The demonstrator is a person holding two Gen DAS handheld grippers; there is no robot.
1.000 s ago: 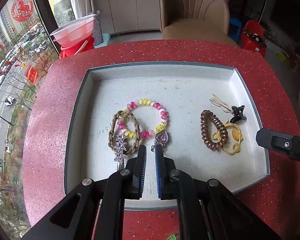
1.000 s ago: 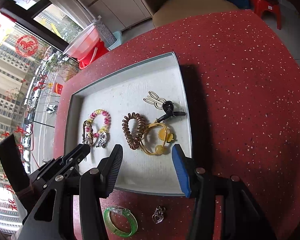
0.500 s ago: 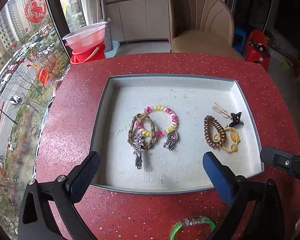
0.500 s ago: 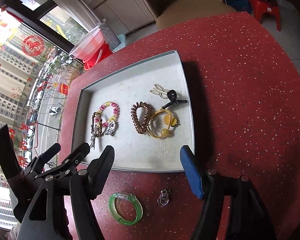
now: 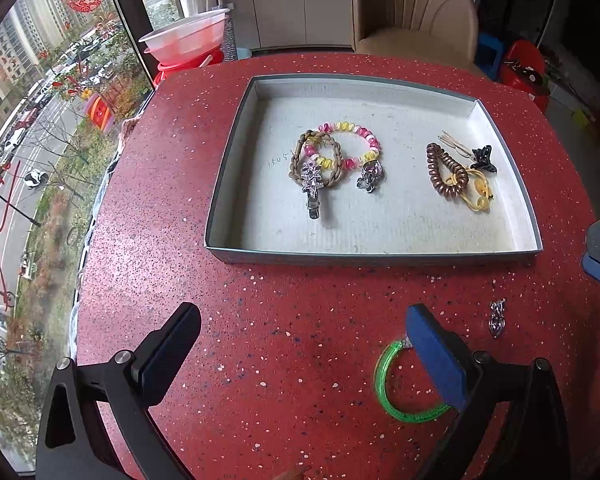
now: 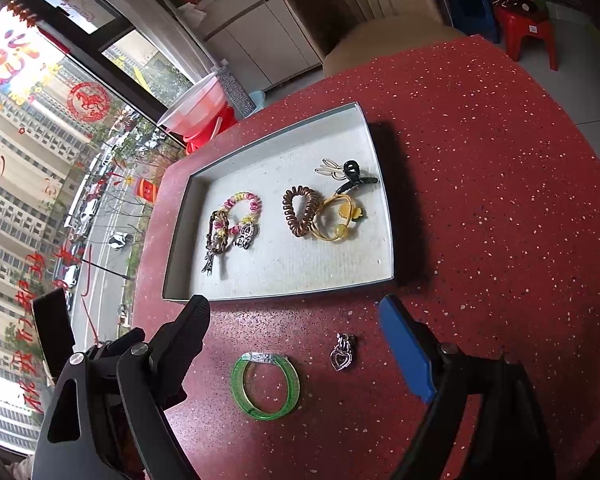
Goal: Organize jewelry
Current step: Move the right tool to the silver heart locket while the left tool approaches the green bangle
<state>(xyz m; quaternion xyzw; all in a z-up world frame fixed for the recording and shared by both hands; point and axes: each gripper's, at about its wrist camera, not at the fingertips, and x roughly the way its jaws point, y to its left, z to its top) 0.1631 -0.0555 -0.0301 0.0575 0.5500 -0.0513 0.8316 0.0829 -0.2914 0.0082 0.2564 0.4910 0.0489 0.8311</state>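
A grey tray [image 5: 372,254] [image 6: 284,294] on the red table holds a pink-yellow bead bracelet [image 5: 352,148], a braided brown band [image 5: 296,160], a silver star clip [image 5: 312,188], a silver pendant [image 5: 370,176], a brown coil tie [image 5: 444,176] [image 6: 300,212], a yellow tie [image 5: 476,192] and a black claw clip [image 5: 484,158]. In front of the tray lie a green bangle [image 5: 384,384] [image 6: 265,385] and a silver heart pendant [image 5: 497,318] [image 6: 342,354]. My left gripper [image 5: 300,344] is open and empty, left of the bangle. My right gripper [image 6: 296,332] is open and empty above the bangle and pendant.
A beige chair [image 5: 412,12] stands behind the table. A pink basin on a red bucket [image 5: 184,48] stands by the window at the back left. Red and blue stools [image 6: 520,12] stand at the back right. The table edge curves down on the left [image 5: 88,240].
My left gripper opened, leaving the silver pendant in the tray, and drew back out of the tray. My right gripper also drew back toward the bangle and heart pendant.
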